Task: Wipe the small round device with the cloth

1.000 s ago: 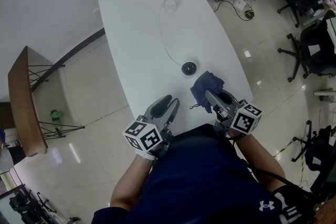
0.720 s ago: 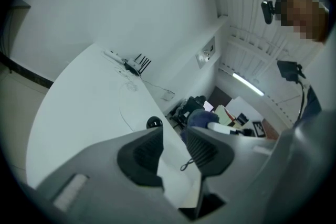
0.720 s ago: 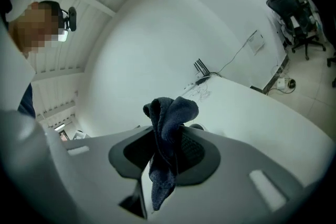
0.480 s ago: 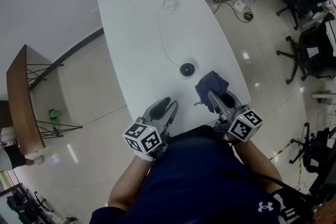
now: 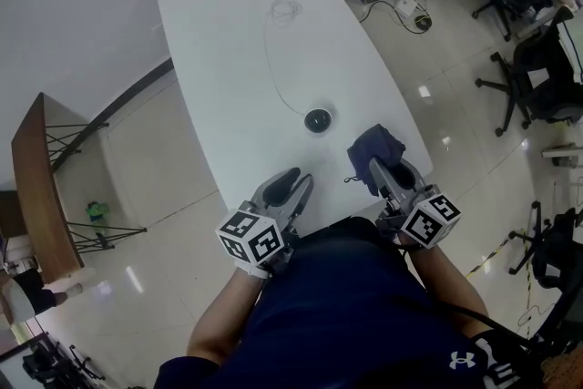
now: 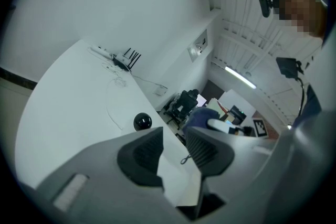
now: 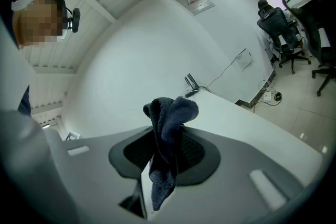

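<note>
Your right gripper (image 5: 384, 172), fingers pinching the bunched dark blue cloth (image 5: 375, 147), has drifted right, away from the small round black device (image 5: 317, 119) sitting mid-way along the white desk (image 5: 228, 50). Wiping contact probably still needs a leftward reach. Your left gripper (image 5: 288, 183) waits at the near edge, fingers spread and empty.

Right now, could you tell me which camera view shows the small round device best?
The head view: the small round device sits unobstructed on the white table. The left gripper view shows it small, beyond the open jaws. The right gripper view misses it.
</note>
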`<state>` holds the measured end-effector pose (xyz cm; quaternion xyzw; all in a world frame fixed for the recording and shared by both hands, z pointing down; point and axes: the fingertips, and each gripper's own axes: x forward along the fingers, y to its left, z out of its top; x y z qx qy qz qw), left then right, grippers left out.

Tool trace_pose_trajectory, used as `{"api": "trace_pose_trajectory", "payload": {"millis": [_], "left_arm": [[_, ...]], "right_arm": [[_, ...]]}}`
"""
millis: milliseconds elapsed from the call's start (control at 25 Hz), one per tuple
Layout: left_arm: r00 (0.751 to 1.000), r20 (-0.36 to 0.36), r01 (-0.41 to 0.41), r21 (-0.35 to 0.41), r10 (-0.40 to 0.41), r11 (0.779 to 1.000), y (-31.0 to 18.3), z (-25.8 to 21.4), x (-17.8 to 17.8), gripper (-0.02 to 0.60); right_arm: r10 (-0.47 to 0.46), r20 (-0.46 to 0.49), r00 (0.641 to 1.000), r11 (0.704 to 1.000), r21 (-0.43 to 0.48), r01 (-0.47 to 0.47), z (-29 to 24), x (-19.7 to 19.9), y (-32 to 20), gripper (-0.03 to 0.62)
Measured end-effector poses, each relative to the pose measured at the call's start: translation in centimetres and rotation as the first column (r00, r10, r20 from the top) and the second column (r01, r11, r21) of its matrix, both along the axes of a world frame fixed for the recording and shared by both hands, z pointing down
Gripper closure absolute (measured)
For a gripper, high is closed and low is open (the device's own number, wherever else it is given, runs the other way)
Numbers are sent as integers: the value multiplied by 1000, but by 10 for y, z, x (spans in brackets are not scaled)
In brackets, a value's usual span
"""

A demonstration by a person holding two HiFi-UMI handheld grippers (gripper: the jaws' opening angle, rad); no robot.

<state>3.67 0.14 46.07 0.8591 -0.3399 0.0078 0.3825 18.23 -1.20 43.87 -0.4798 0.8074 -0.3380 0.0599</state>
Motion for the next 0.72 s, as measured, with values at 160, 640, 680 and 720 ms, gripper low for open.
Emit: {"api": "trace_pose_trajectory", "payload": {"millis": [160, 640, 680, 720], "left_arm": [[1000, 1, -12, 3, 12, 1000, 2, 0, 4, 446], [1000, 2, 7, 0, -7, 1000, 5, 1, -2, 446], [1000, 1, 10, 0, -10, 1000, 5, 1, -3, 446], [1000, 1, 12, 0, -12, 1000, 5, 1, -4, 446]], "right_arm": [[6, -7, 1000, 1000, 3, -6, 1, 3, 3, 488], [-34, -33, 999, 999, 3, 34, 3, -7, 6, 488], [-33, -32, 999, 999, 0, 33, 4, -7, 6, 488], [-34, -30, 999, 999, -1, 34, 4, -7, 5, 488]]}}
